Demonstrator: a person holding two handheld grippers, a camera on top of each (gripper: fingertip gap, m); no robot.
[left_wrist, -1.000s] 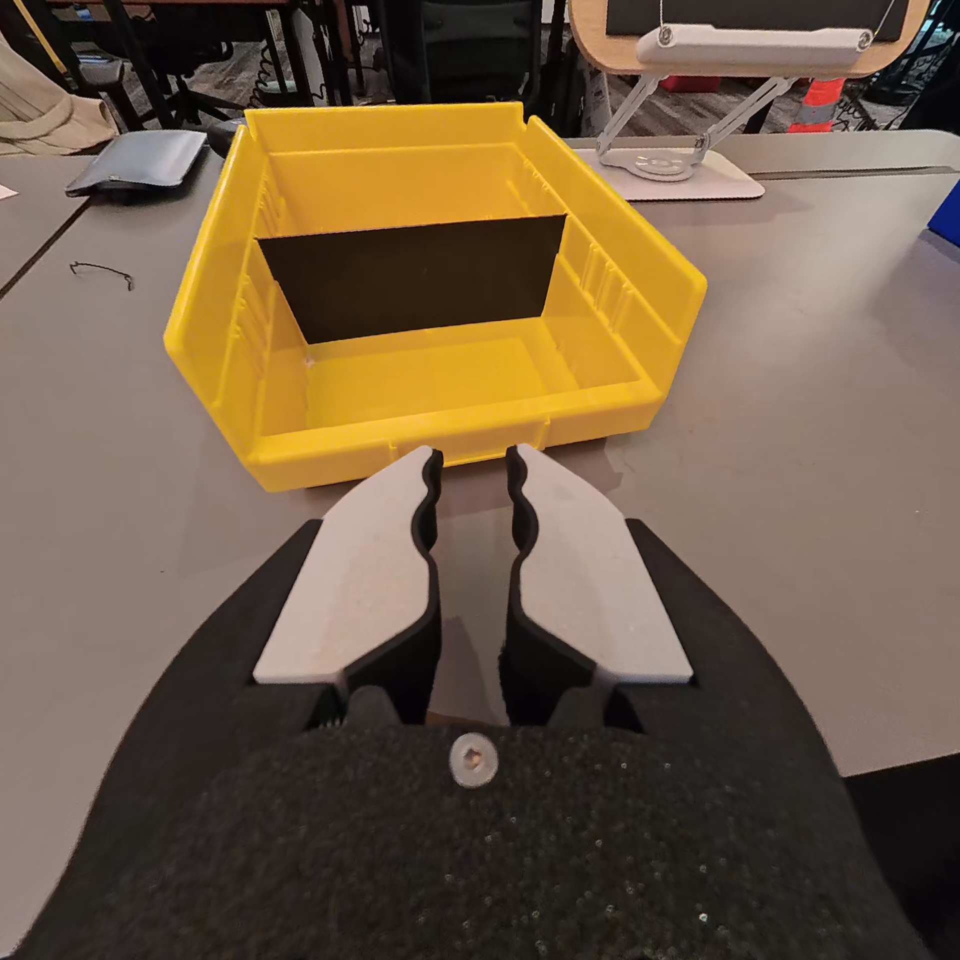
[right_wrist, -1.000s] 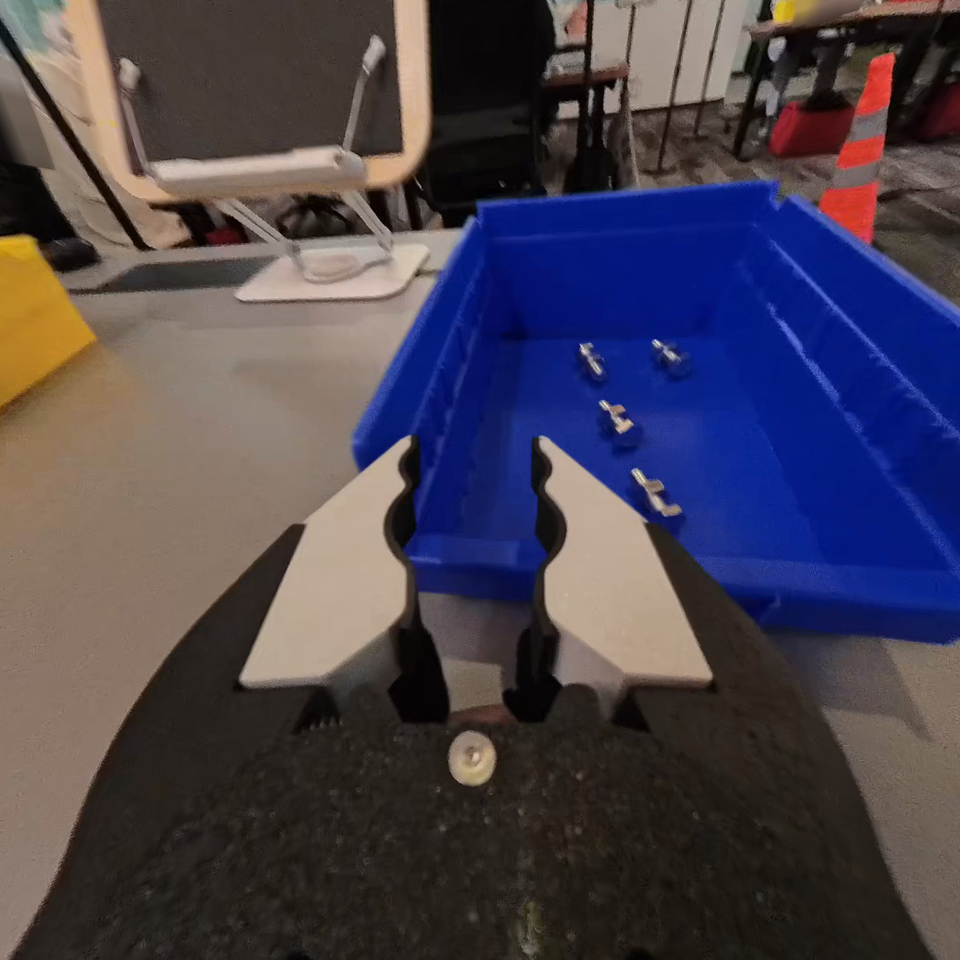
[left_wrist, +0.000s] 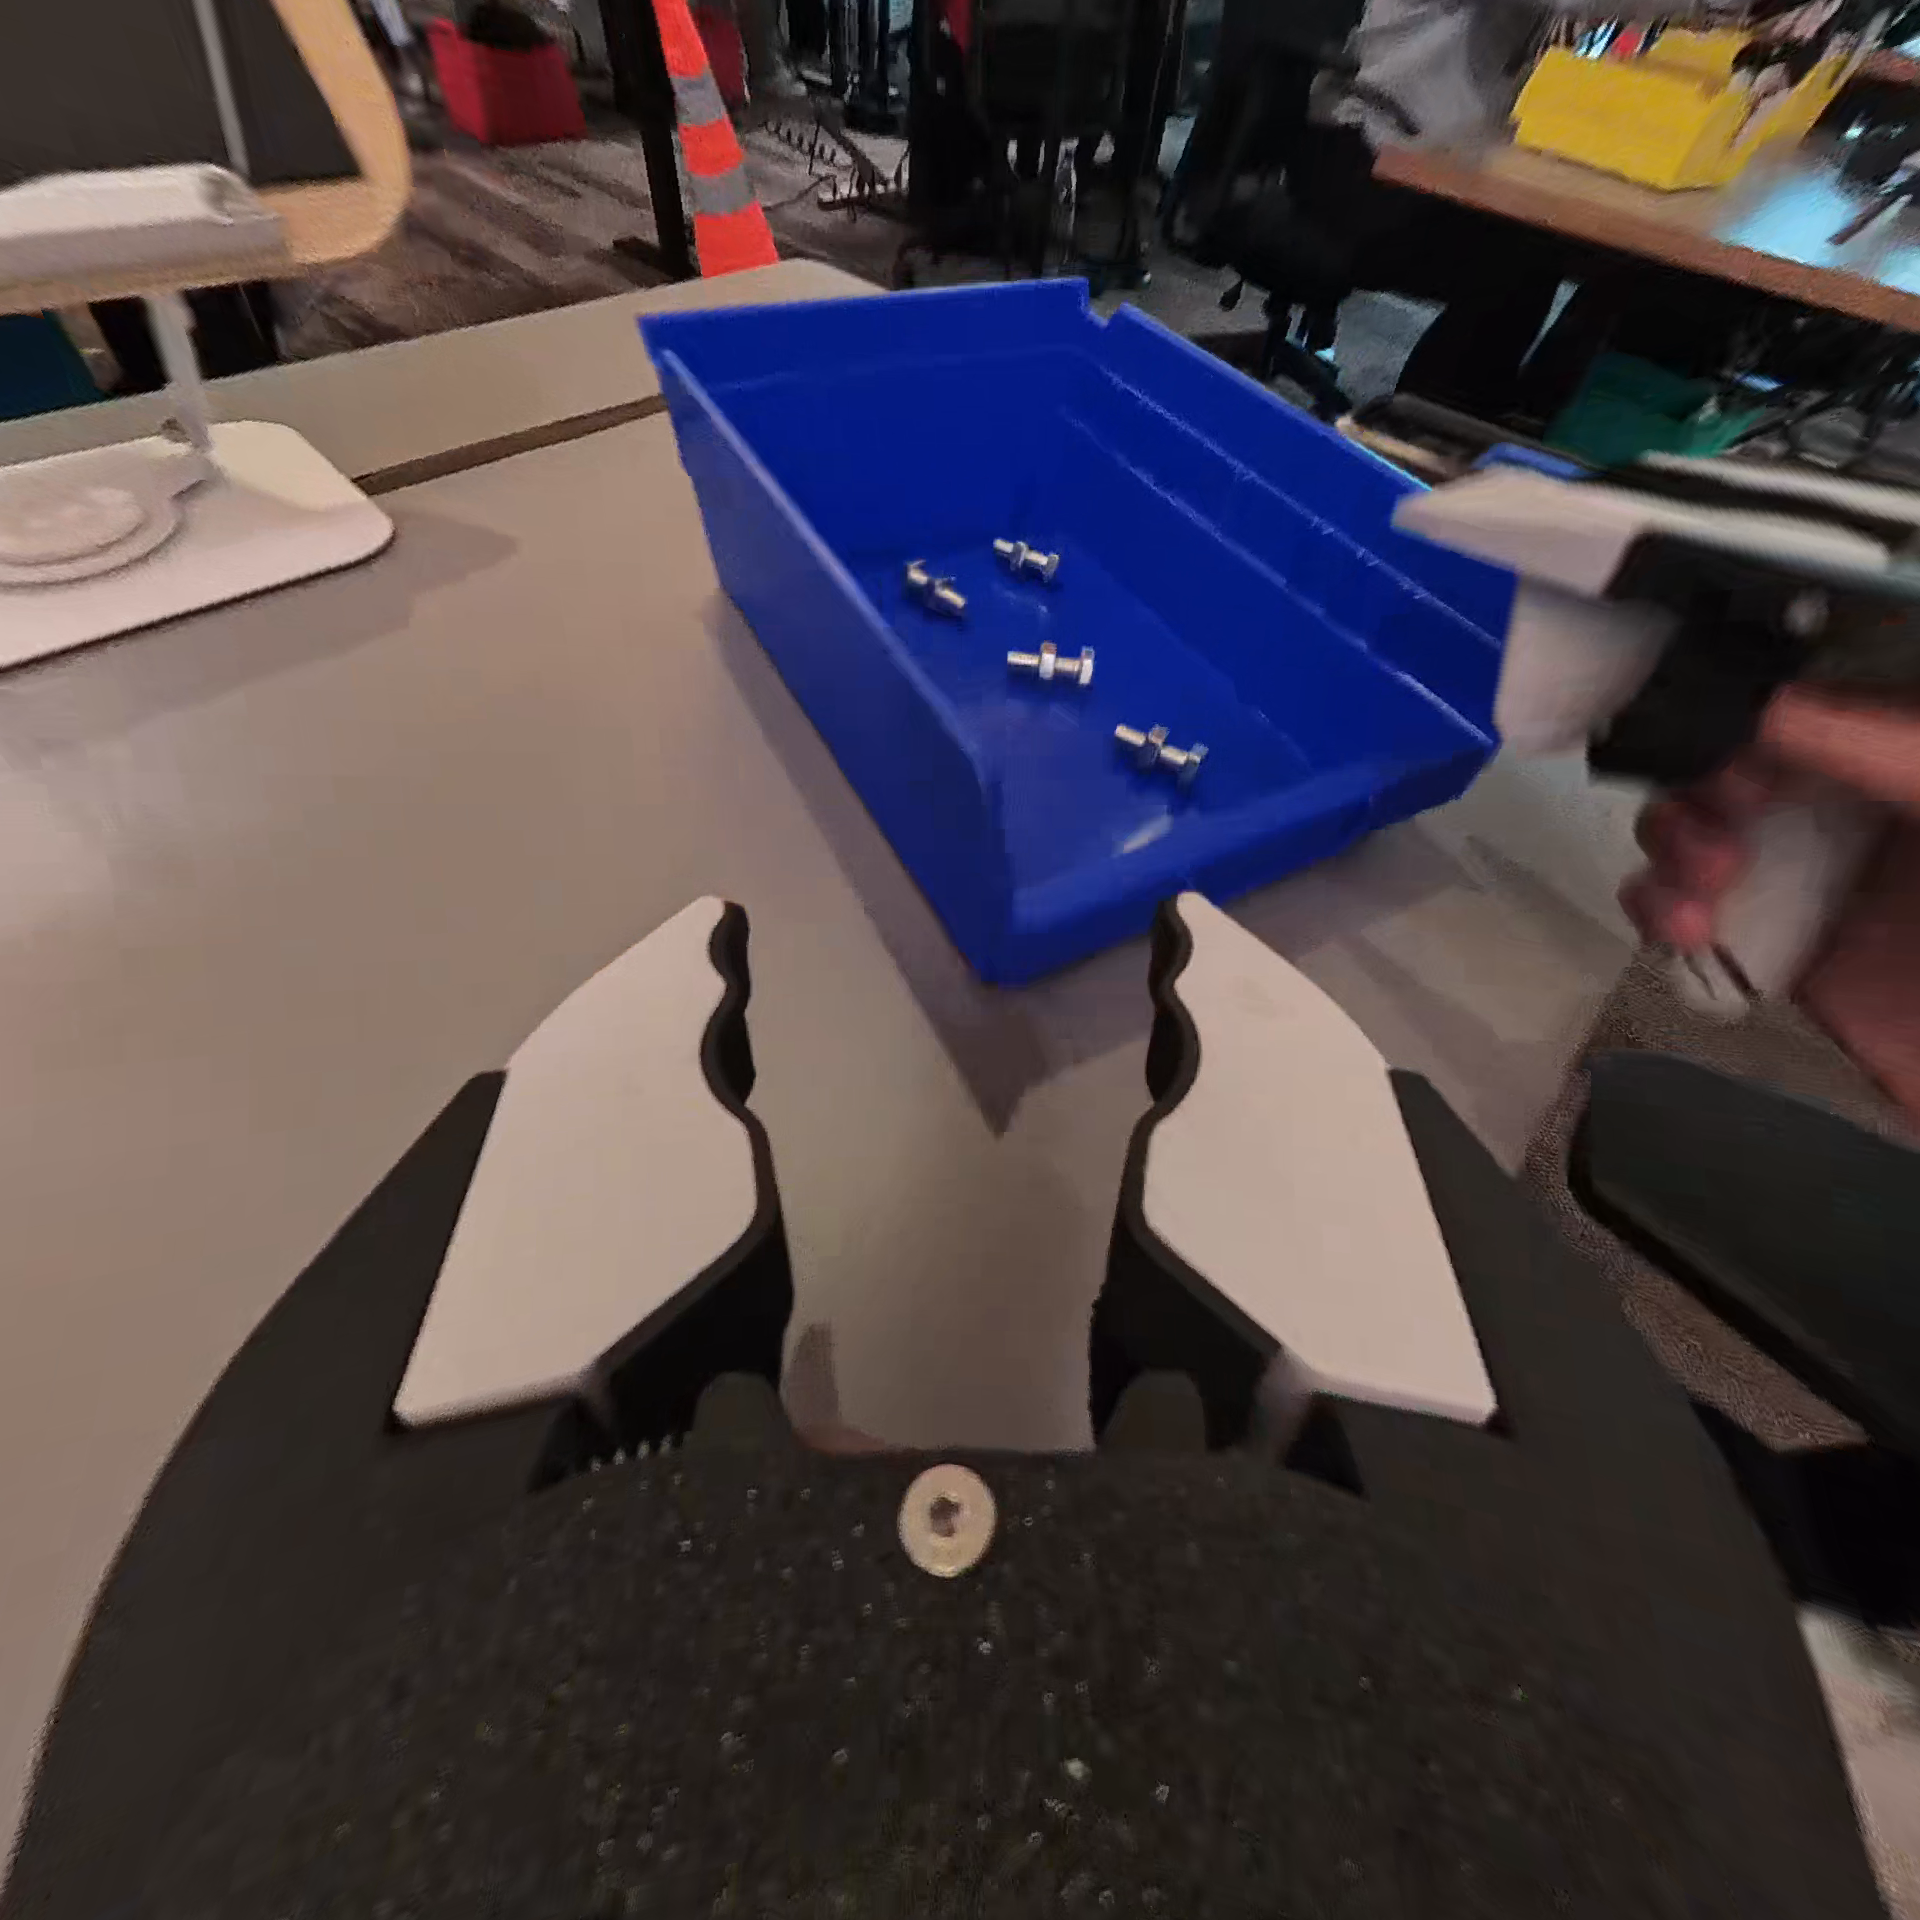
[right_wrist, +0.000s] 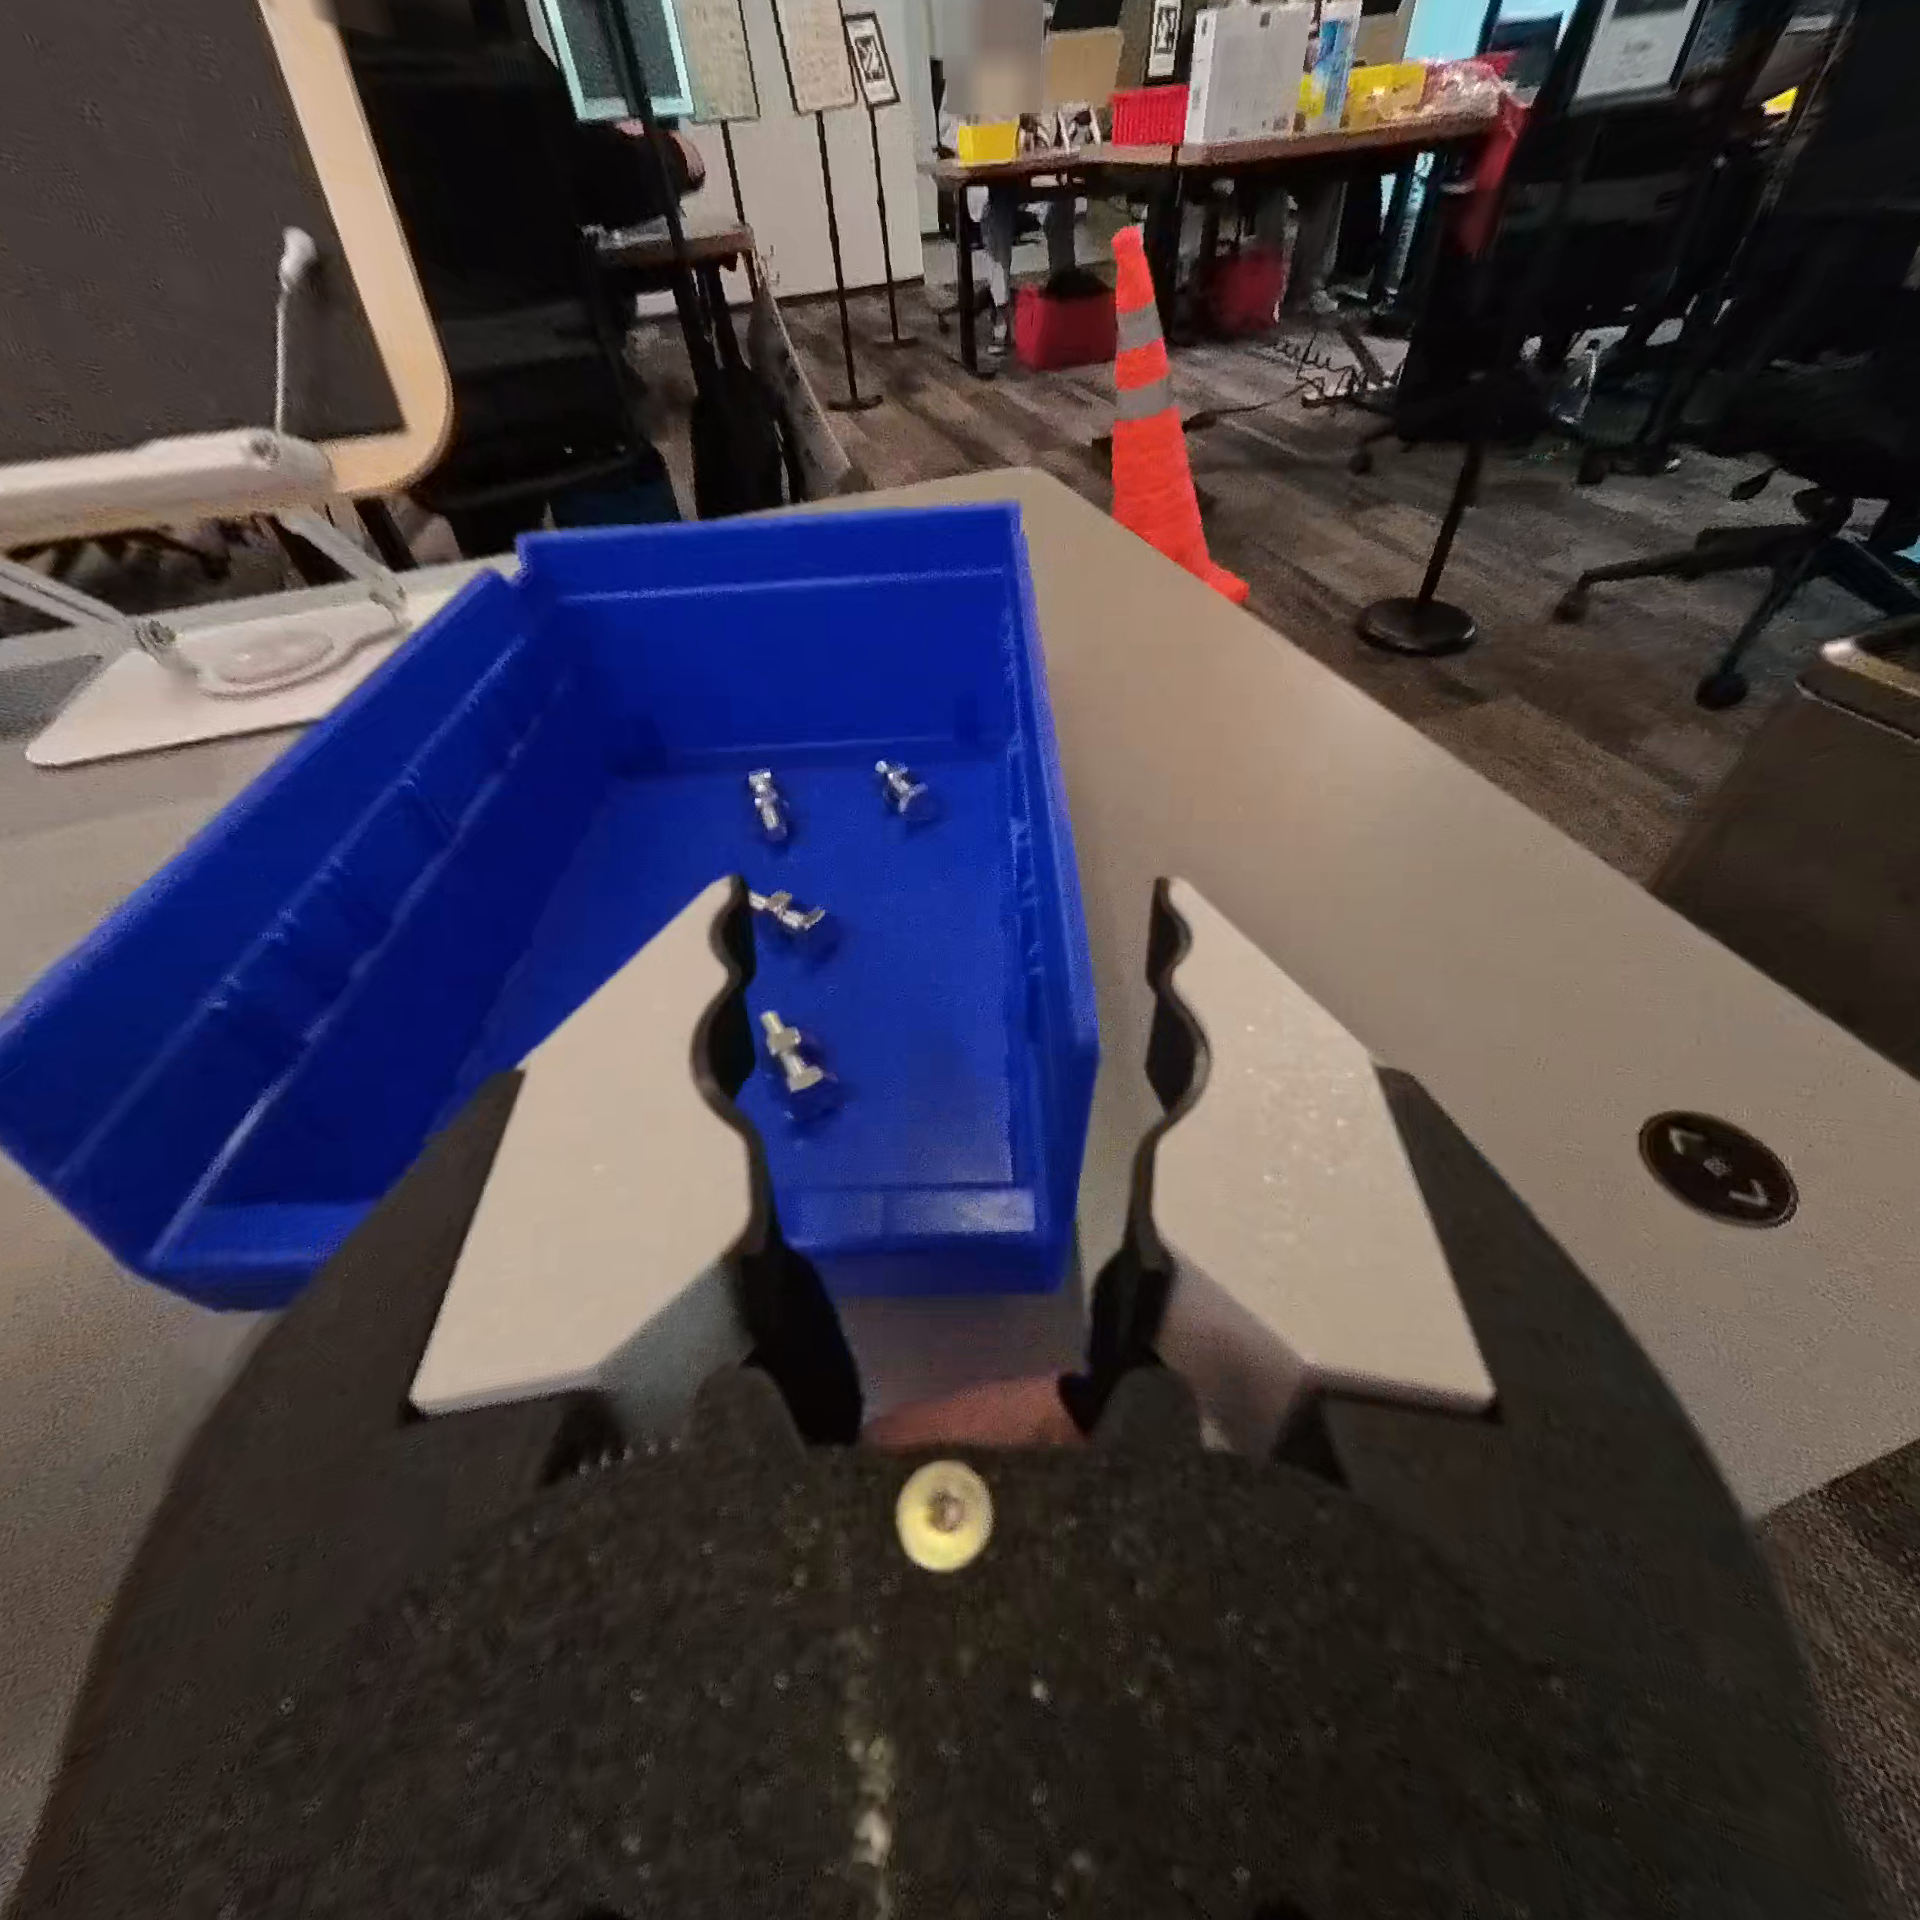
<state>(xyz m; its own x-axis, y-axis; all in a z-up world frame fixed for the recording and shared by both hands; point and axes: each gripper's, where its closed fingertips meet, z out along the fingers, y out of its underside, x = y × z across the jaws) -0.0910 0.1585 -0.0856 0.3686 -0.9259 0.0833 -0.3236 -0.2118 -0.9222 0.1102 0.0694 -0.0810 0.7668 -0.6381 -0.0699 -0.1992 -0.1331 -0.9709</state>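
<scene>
Four small silver bolts, each with a nut threaded on, scattered across the floor of a blue bin sitting on the grey desk. Two toward the far wall, one around the middle, one nearer the low front lip.

Right gripper held above the front end of the bin, jaws spread wide, nothing between them. From its own camera, the nearest bolt and the middle one showing in the gap, just beside the left finger. Not touching anything as far as visible.

Left gripper also wide open and empty, over bare desk just short of the bin's near corner. Same four bolts visible from this side inside the blue bin. Right gripper showing blurred at the right edge of this view, level with the bin's rim, with a hand under it.

Around it: white stand with a flat base on the desk left of the bin, holding a wood-framed dark panel. Orange traffic cone on the floor past the desk's far edge. Round black control set into the desk to the right. Office chairs and more tables farther back.
</scene>
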